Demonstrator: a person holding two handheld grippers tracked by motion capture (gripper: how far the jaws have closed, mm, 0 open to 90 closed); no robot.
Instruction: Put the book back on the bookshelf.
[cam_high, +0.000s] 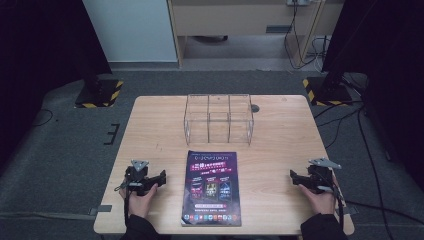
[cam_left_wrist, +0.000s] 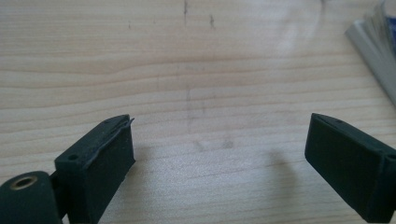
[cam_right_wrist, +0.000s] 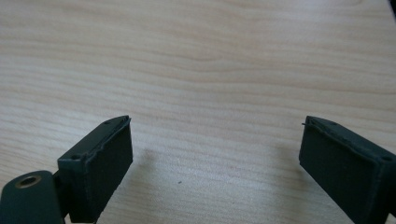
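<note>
A dark, glossy magazine (cam_high: 211, 187) with purple cover art lies flat on the light wooden table (cam_high: 280, 135), near the front edge and midway between the two hands in the high view. Behind it, toward the far edge, stands a clear acrylic box (cam_high: 218, 119) divided into compartments. The left gripper (cam_high: 161, 177), black and held in the person's left hand (cam_high: 140, 195), rests just beside the magazine's left edge; the right gripper (cam_high: 293, 176), in the right hand (cam_high: 320, 196), sits well apart from its right edge.

In the left gripper view, the two black jaws are spread wide over bare wood with nothing between them, and the stacked page edges of the magazine (cam_left_wrist: 379, 51) show at the upper right corner.

In the right gripper view, the jaws likewise stand wide apart above bare wood grain, gripping nothing.
</note>
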